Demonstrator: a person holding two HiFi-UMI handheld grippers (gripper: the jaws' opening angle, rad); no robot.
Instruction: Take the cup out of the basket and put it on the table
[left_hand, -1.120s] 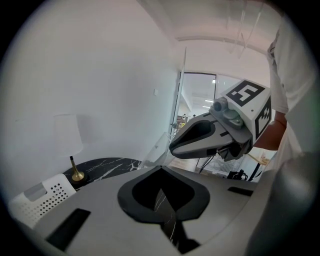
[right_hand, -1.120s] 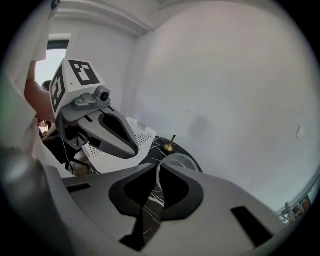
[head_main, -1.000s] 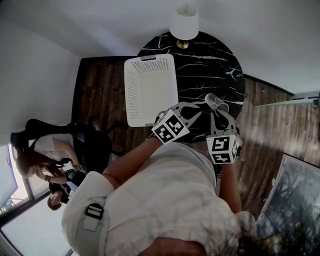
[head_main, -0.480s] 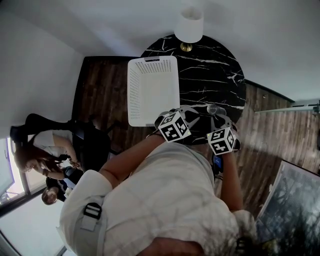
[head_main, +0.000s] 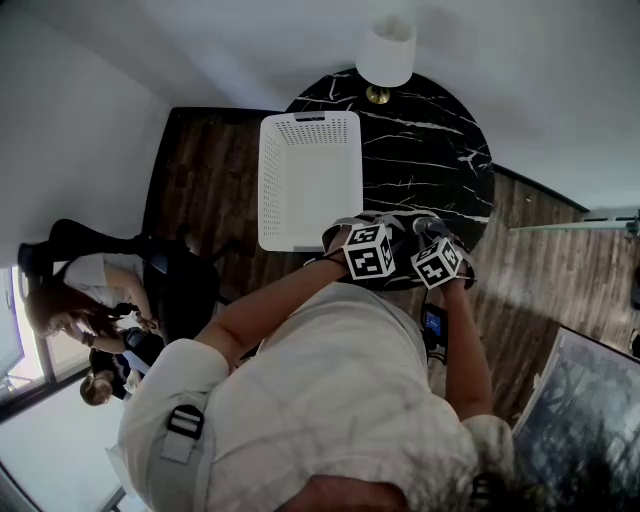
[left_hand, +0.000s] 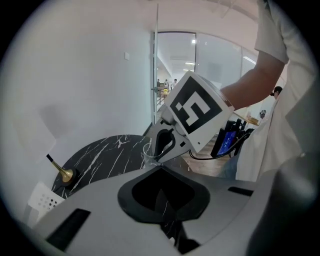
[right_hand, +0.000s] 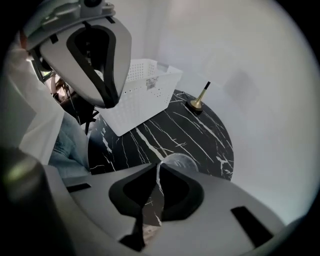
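Right gripper (right_hand: 157, 167) is pinching the clear cup (right_hand: 179, 161) by its wall over the black marble table (head_main: 420, 140), near the front edge, outside the white basket (head_main: 305, 180). Left gripper (left_hand: 161, 172) is hovering alongside, jaws pressed together, gripping nothing.

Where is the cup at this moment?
In the head view the cup is out of the white basket and to its right, at the black table's near edge, held at the right gripper's tips.
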